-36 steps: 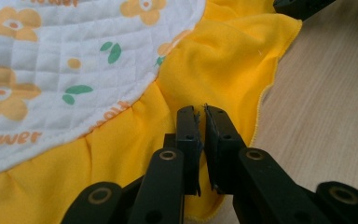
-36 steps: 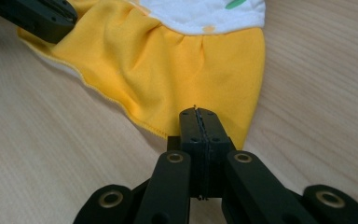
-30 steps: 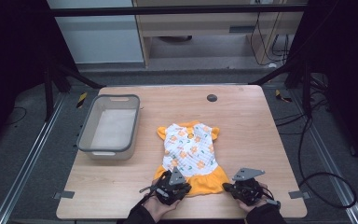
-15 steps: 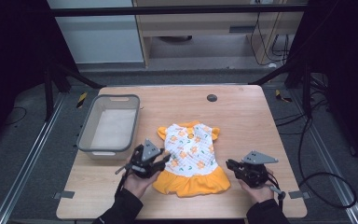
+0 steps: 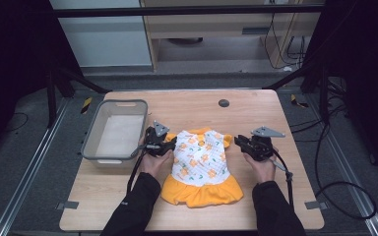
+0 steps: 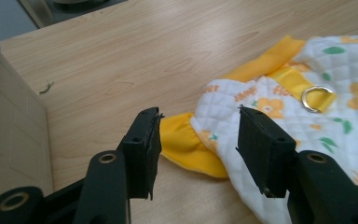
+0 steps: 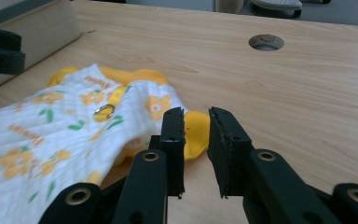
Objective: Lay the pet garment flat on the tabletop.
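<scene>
Place: lab or test workroom, set up for recording
Table (image 5: 256, 105): pale wood, with round cable hole (image 5: 223, 103)
Frame: black metal struts (image 5: 295, 73) around table
Floor (image 5: 29, 147): grey carpet, hazard-tape marks (image 5: 86, 104)
Cables (image 5: 342, 184): loose, trailing at right
Background: wooden desk (image 5: 202, 29), grey cabinet (image 5: 103, 34)

The high view looks forward and down on the whole worktop (image 5: 275, 108) from above its near edge. The left gripper view sits low and close behind its tongs (image 6: 198, 144), facing the dress's (image 6: 307, 112) yellow sleeve. The right gripper view, equally low, faces the opposite sleeve. All three share the dress.
</scene>
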`<action>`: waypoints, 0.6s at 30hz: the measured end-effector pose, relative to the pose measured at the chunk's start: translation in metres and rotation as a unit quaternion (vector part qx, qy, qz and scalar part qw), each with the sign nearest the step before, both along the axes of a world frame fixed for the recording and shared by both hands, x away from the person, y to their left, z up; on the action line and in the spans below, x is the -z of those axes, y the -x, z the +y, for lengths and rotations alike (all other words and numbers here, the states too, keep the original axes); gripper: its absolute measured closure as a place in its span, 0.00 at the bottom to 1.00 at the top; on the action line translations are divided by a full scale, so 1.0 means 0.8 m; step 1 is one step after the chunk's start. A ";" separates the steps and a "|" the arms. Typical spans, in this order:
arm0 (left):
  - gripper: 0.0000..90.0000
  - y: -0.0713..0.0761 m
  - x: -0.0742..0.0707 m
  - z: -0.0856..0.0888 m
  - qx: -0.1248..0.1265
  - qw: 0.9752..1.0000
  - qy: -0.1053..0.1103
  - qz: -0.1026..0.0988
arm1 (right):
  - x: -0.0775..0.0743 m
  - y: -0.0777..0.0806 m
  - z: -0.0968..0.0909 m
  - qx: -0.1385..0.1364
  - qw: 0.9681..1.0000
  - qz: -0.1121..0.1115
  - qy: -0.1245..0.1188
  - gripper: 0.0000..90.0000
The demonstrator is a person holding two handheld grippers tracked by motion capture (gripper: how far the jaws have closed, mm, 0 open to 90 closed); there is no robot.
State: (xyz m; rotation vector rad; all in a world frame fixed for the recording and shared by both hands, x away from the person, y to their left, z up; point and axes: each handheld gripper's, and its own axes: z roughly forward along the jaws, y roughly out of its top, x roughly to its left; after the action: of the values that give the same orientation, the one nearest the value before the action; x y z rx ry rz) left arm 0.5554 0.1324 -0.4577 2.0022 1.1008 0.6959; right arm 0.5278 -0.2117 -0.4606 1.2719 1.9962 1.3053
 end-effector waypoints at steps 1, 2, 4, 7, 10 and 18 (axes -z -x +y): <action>0.54 -0.005 0.002 -0.001 -0.001 1.000 -0.004 0.001 | 0.002 -0.009 0.002 0.001 1.000 0.002 0.001 0.81; 0.54 -0.009 0.005 -0.002 -0.004 1.000 -0.004 0.006 | 0.004 -0.016 0.004 0.002 1.000 0.006 0.001 0.80; 0.54 -0.015 0.007 -0.004 -0.002 1.000 0.008 0.010 | 0.012 -0.030 0.008 0.003 1.000 0.009 0.002 0.78; 0.53 -0.022 0.014 -0.006 -0.002 1.000 0.008 0.018 | 0.023 -0.045 0.015 0.002 0.999 0.025 0.019 0.74; 0.53 -0.026 0.021 -0.005 -0.003 1.000 -0.003 0.028 | 0.032 -0.053 0.020 0.000 0.999 0.033 0.029 0.71; 0.59 -0.028 0.041 -0.003 0.001 0.999 -0.007 0.051 | 0.053 -0.072 0.029 -0.007 0.997 0.058 0.055 0.76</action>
State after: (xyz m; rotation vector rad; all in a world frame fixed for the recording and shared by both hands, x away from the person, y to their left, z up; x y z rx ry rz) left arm 0.5779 0.1299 -0.4901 2.0686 1.1561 0.6085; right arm 0.5853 -0.1885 -0.5030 1.3107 2.1284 1.1338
